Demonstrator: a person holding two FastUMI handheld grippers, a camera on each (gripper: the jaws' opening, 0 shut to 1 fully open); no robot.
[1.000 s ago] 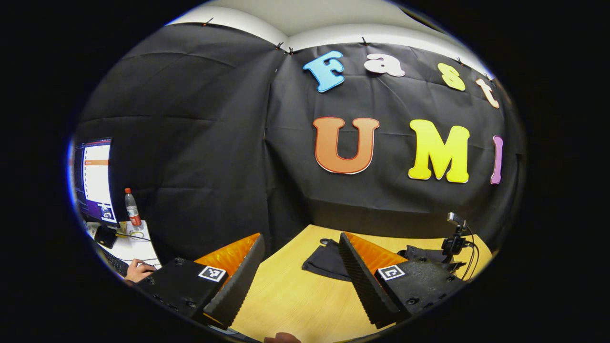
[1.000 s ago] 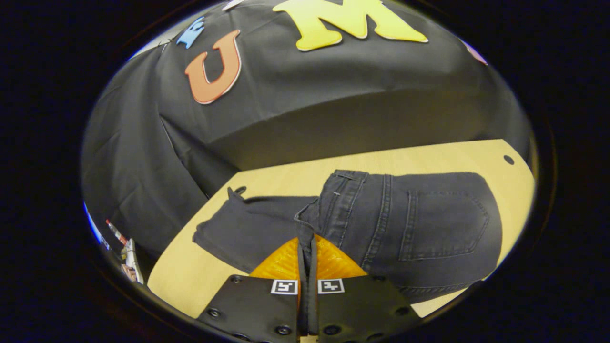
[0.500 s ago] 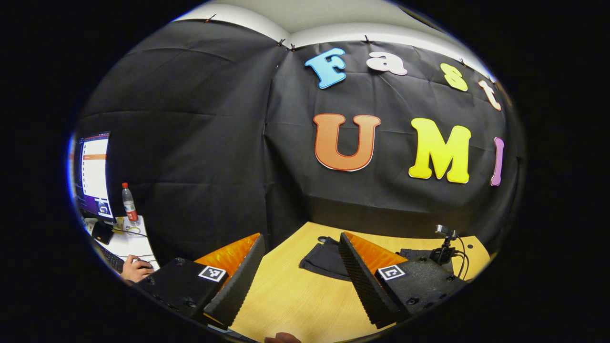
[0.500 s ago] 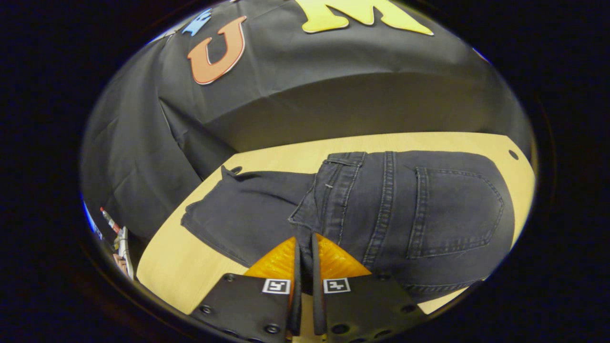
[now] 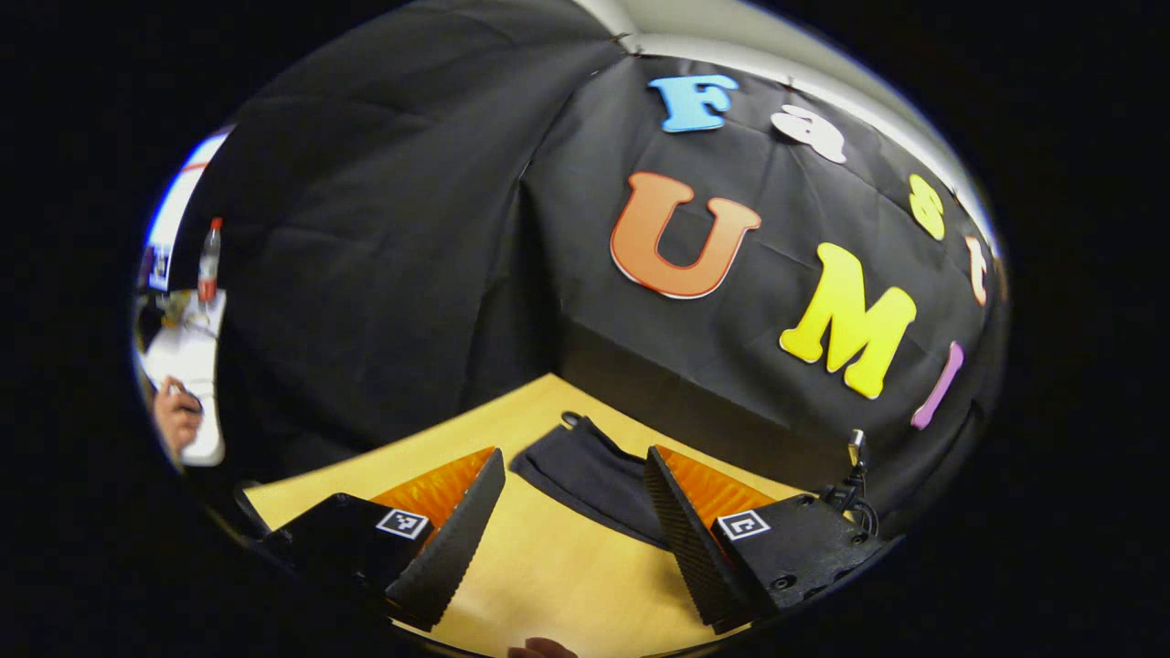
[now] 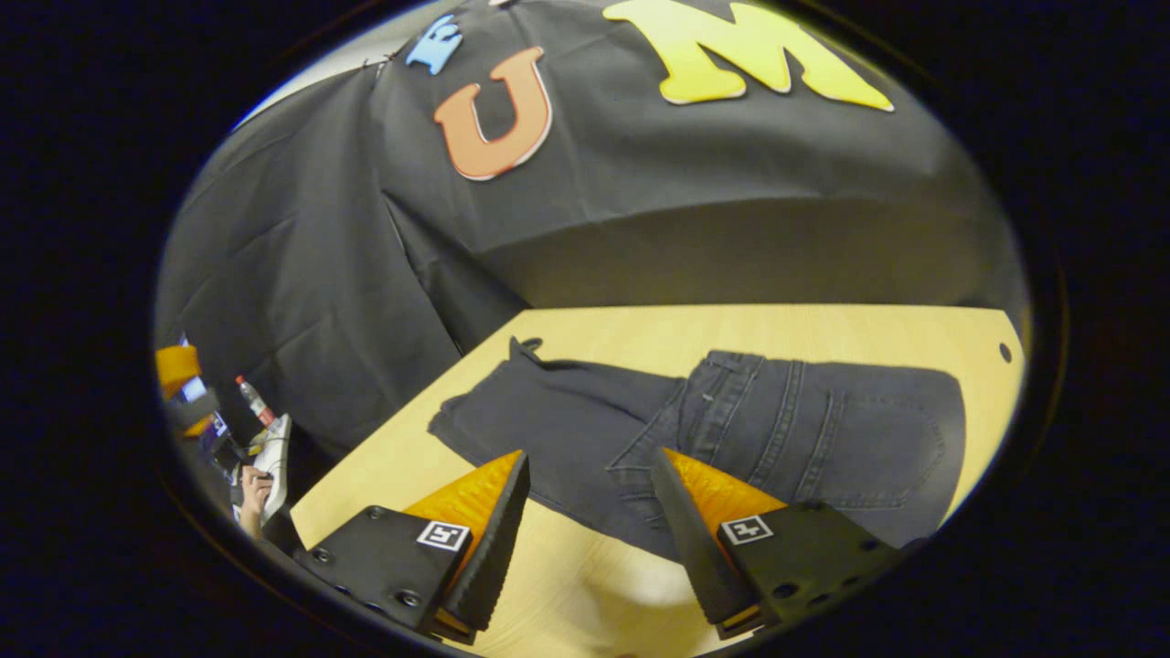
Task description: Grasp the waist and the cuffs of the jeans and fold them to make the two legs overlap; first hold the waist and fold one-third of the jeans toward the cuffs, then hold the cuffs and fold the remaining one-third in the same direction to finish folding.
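Dark grey jeans (image 6: 713, 439) lie on the wooden table (image 6: 640, 338), their waist part folded over the legs. The back pocket (image 6: 877, 448) faces up and the waistband (image 6: 722, 411) runs across the middle. The cuff end (image 6: 494, 411) reaches toward the table's far left corner. My right gripper (image 6: 590, 521) is open, hanging just in front of the jeans' near edge with nothing between its fingers. In the left gripper view the cuff end (image 5: 585, 471) lies just beyond my left gripper (image 5: 571, 525), which is open above bare table (image 5: 548, 585).
A small camera with cables (image 5: 855, 471) stands at the table's right side. Past the booth cloth on the left is a white desk (image 5: 187, 352) with a bottle (image 5: 209, 260) and a person's hand (image 5: 176, 416). A hole (image 6: 1005, 352) marks the table's far right corner.
My right gripper has opened, let go of the waistband and drawn back; the folded waist now lies flat on the legs. The left gripper has tilted and come closer to the cuffs.
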